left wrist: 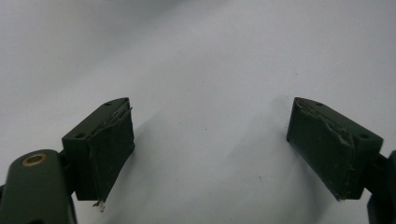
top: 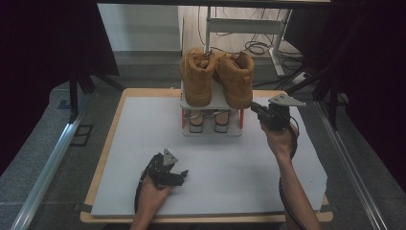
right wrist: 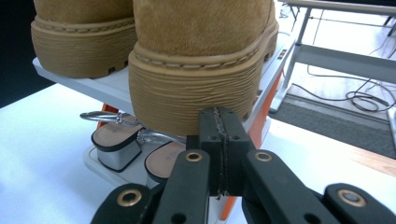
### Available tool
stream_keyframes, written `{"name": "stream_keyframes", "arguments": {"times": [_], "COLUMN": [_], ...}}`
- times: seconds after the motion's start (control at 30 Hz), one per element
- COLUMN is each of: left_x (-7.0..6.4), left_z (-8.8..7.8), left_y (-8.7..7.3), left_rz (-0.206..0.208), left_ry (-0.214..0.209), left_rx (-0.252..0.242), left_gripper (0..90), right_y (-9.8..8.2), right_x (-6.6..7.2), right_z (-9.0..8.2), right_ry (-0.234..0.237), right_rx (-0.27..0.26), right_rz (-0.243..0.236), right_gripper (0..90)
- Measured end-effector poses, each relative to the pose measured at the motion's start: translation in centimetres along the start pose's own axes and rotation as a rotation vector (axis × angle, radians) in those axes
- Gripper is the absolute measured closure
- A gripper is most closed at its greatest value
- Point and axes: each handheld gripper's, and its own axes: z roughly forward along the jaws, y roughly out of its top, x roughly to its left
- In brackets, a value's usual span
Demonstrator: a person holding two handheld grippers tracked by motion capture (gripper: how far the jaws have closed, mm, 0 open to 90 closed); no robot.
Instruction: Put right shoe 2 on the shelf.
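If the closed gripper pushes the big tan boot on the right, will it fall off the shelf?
Probably it slides, not tips: the right boot has a wide, thick sole. Its heel already overhangs the shelf edge, so pushing inward looks safer.

A: Where does the high view sit?
B: Above the near edge, facing forward and down over the table (top: 143, 143) and shoe rack (top: 211, 103).
A: And the gripper views?
B: The left looks down at bare tabletop, very close. The right faces the right boot's (right wrist: 201, 70) heel, close; it shares the rack with the high view.
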Motion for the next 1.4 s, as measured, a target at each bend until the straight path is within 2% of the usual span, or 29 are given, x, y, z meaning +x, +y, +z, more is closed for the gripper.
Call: {"name": "stream_keyframes", "arguments": {"times": [0.23,0.5,1.13,1.4], "left_x": [0.0,0.0,-0.1,-0.1], "left_z": [0.0,0.0,0.0,0.0], "left_y": [0.0,0.0,0.0,0.0], "left_rz": [-0.004,-0.005,-0.001,-0.002], "left_ry": [-0.002,-0.002,0.004,0.003], "left_rx": [-0.001,0.0,-0.003,-0.002], "left_gripper": [14.8,14.8,14.8,14.8], "right_y": [-0.2,0.1,0.8,0.9], "right_x": [0.0,1.2,2.4,2.5], "right_z": [0.1,1.2,3.5,3.9], "right_ry": [0.014,0.04,0.048,0.049], "right_rx": [-0.021,-0.017,-0.005,-0.002], "right_rz": [0.014,-0.011,-0.011,-0.01], "right_gripper": [90.0,89.9,89.9,89.5]}}
